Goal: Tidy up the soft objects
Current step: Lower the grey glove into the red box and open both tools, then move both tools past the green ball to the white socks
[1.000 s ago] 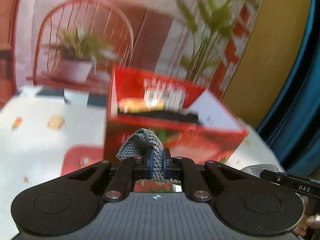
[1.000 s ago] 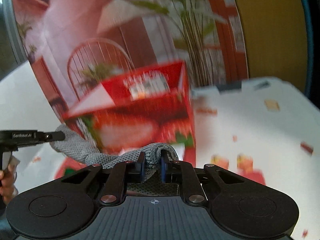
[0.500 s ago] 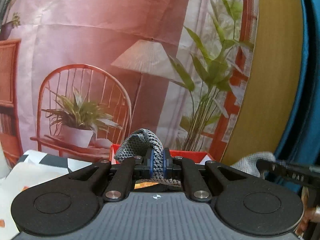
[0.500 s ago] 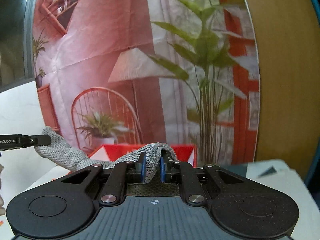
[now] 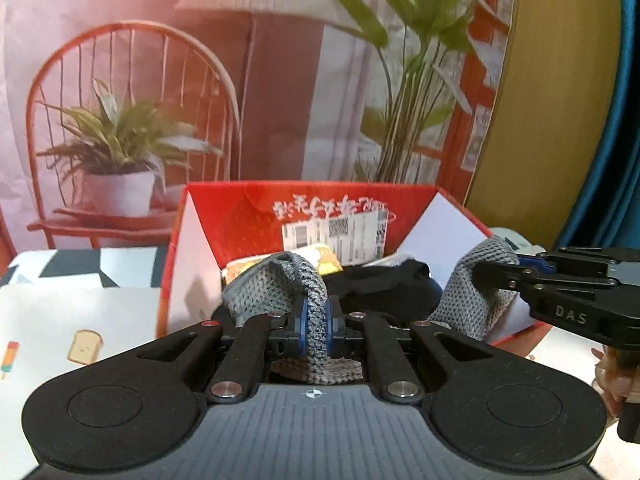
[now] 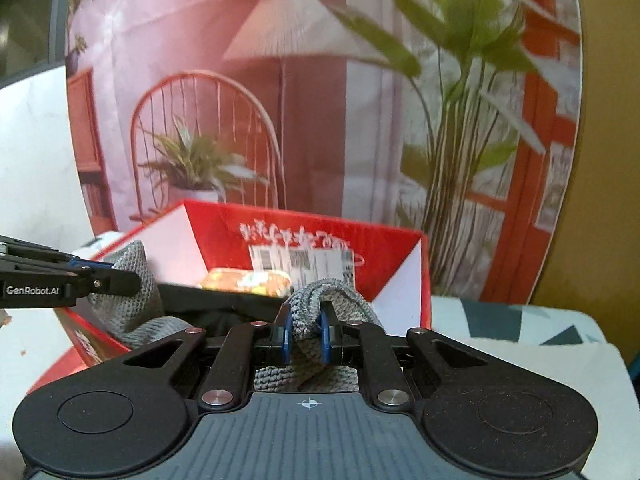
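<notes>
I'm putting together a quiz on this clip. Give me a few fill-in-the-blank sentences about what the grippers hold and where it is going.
1. Both the left gripper and the right gripper are shut on the same grey knitted ____.
2. That cloth hangs over an open box whose colour is ____.
3. Already inside the box lies a dark garment coloured ____.
4. The white shipping label is stuck on the box's ____ wall.

Missing words: cloth; red; black; back
</notes>
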Tool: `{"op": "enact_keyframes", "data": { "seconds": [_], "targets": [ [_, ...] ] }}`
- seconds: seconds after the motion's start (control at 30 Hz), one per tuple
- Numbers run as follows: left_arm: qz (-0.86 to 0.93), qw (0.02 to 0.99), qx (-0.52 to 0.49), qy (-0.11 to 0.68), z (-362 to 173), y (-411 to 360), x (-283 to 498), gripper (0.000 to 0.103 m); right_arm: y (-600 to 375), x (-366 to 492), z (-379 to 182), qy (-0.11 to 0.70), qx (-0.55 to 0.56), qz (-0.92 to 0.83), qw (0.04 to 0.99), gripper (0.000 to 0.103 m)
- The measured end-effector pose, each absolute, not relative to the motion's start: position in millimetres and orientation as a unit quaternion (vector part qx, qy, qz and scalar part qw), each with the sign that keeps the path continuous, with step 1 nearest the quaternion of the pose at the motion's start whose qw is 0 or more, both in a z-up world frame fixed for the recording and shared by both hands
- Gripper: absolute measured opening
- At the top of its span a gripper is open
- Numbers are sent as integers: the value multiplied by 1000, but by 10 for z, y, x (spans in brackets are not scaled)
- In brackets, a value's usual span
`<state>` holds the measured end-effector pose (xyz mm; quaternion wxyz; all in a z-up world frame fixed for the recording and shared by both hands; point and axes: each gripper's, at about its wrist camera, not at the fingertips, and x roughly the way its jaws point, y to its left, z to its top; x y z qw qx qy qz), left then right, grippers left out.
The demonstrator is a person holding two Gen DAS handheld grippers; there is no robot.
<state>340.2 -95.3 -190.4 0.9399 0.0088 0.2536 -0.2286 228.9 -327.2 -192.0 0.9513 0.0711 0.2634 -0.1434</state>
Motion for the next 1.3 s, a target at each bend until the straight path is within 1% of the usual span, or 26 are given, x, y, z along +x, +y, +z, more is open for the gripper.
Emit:
{"op": "enact_keyframes", "data": {
  "seconds": [0.2, 0.23, 0.27, 0.3, 0.33, 0.37, 0.4, 0.43, 0.47, 0.6, 0.63, 0.8, 0.9, 0.97, 1.0, 1.03, 1.13, 1.3],
  "targets": [
    [-235, 934, 17, 270, -1962, -985, 3463, 10, -3336, 2308, -2010, 271, 78, -145, 948, 13],
    [-239, 928, 22, 286, -1949, -984, 3460, 11, -3348, 2290, -2010, 269, 81, -148, 948, 15],
    [-241, 928, 22, 285, -1926, -972, 3446, 13, -3356, 2269, -1996, 265, 84, -151, 949, 21],
    [-242, 928, 21, 283, -1899, -945, 3426, 20, -3359, 2237, -1980, 260, 88, -157, 949, 29],
    [-244, 928, 21, 282, -1867, -939, 3407, 36, -3358, 2204, -1961, 256, 90, -162, 949, 31],
    [-247, 928, 22, 278, -1831, -922, 3372, 45, -3356, 2172, -1941, 253, 92, -167, 949, 34],
    [-249, 929, 24, 272, -1793, -900, 3330, 57, -3350, 2134, -1917, 249, 93, -168, 949, 37],
    [-250, 931, 27, 265, -1751, -873, 3275, 61, -3331, 2091, -1893, 246, 92, -171, 950, 45],
    [-250, 933, 31, 259, -1711, -841, 3221, 62, -3319, 2057, -1868, 242, 91, -172, 951, 51],
    [-251, 934, 32, 252, -1576, -688, 3001, 73, -3209, 1854, -1760, 229, 85, -168, 955, 61],
    [-251, 935, 29, 250, -1555, -633, 2928, 75, -3173, 1796, -1737, 226, 84, -166, 956, 62],
    [-253, 933, 12, 256, -1593, -381, 2570, 75, -2940, 1455, -1730, 223, 98, -144, 959, 62],
    [-264, 924, 8, 276, -1735, -319, 2356, 71, -2763, 1254, -1835, 238, 107, -131, 956, 62],
    [-274, 916, 11, 293, -1861, -327, 2217, 58, -2654, 1142, -1931, 253, 112, -124, 953, 62],
    [-279, 910, 15, 308, -1940, -355, 2155, 45, -2602, 1087, -1992, 264, 115, -120, 950, 62],
    [-283, 904, 17, 320, -2007, -377, 2111, 37, -2554, 1040, -2049, 273, 118, -118, 947, 62],
    [-304, 884, 16, 354, -2230, -478, 2012, 34, -2411, 898, -2230, 301, 128, -112, 938, 62],
    [-301, 866, 11, 399, -2551, -645, 2123, 34, -2238, 705, -2490, 344, 139, -105, 923, 62]
  ]
}}
